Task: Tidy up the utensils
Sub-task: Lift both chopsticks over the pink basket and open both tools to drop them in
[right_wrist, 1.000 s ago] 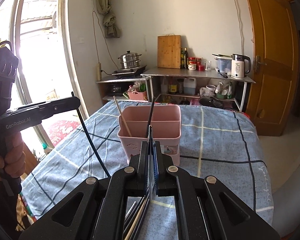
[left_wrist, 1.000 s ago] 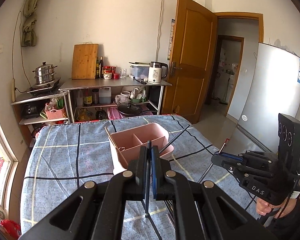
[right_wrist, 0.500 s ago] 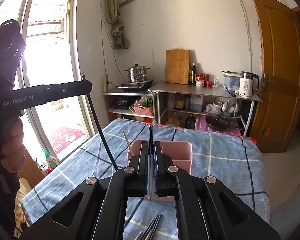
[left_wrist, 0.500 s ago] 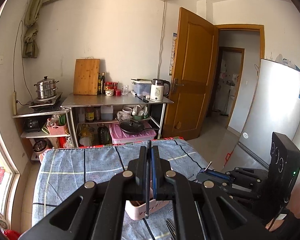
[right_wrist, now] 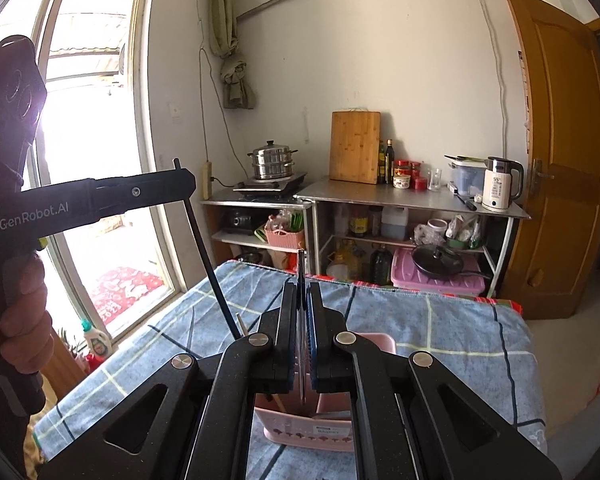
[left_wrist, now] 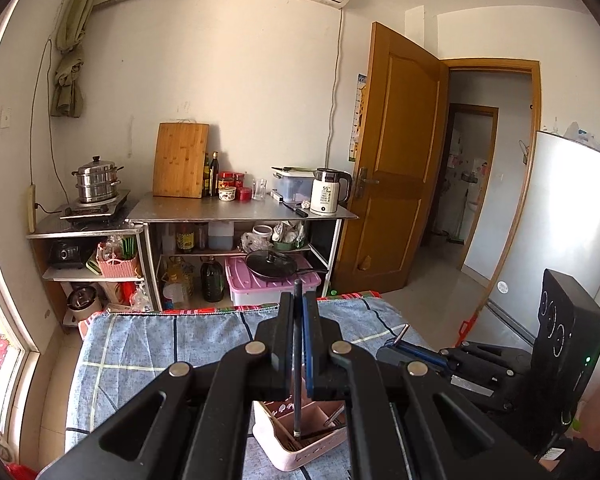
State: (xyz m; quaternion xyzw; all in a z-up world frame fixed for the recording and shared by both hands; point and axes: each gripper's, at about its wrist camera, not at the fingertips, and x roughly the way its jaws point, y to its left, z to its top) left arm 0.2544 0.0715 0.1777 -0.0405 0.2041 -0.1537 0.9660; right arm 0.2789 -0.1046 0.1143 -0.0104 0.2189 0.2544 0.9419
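Utensils are sorted into the pink caddy (left_wrist: 300, 446), which stands on the blue checked tablecloth (left_wrist: 140, 344) directly below both grippers. Judged light, rigid plastic; it may tip if a stick levers against its wall. The left gripper (left_wrist: 298, 344) is clamped on a black chopstick (left_wrist: 297, 408), upright, lower tip over a compartment. The right gripper (right_wrist: 301, 328) is clamped on a thin metallic utensil (right_wrist: 301, 272), type unclear. Both look slender, stiff and smooth, so they may pivot or slip; grasp mid-shaft.
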